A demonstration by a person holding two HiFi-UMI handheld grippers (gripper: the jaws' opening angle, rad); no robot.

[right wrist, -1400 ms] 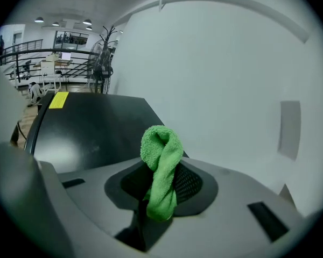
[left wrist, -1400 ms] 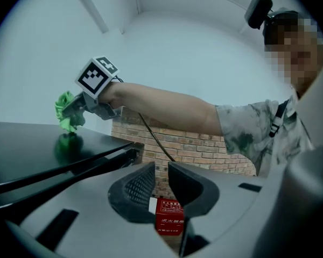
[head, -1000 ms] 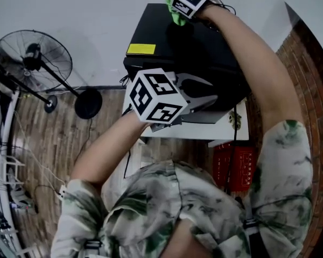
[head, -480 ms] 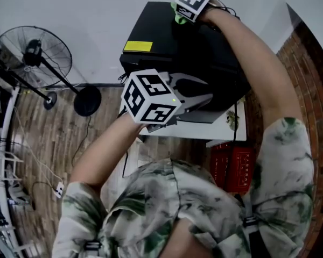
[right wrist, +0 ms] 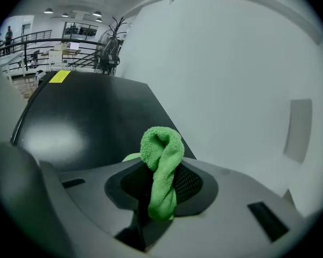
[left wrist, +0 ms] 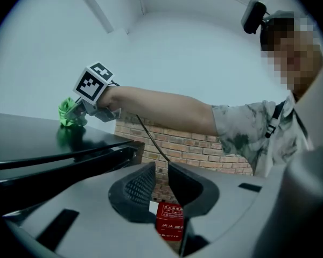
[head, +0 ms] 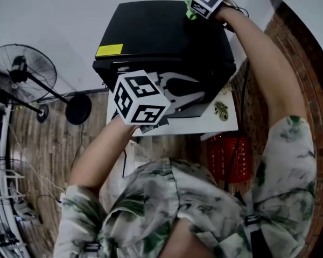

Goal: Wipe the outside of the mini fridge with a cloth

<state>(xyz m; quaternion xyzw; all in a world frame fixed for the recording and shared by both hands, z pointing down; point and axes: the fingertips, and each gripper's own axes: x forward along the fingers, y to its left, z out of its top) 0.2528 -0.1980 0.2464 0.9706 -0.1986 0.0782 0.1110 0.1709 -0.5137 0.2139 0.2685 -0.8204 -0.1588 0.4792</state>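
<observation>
1. Right tool (right wrist: 159, 190) clenched on cloth (right wrist: 161, 160); the cloth touches the fridge (head: 151, 31) top directly under the tool.
2. Left tool (left wrist: 161, 184) released and empty, fridge edge just to its left.
3. Judged: top wipe under way; front and sides left.

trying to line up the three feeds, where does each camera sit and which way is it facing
Head view: on the person's head, facing steeply down onto the mini fridge; shows both forearms, shirt, left gripper and right gripper.
Left gripper view: on the left gripper, facing past its slightly parted, empty jaws toward a brick wall; shows the right arm and torso.
Right gripper view: on the right gripper, facing across the mini fridge top, jaws shut on the green cloth; no body shows.
Shared: the green cloth shows in all three.
</observation>
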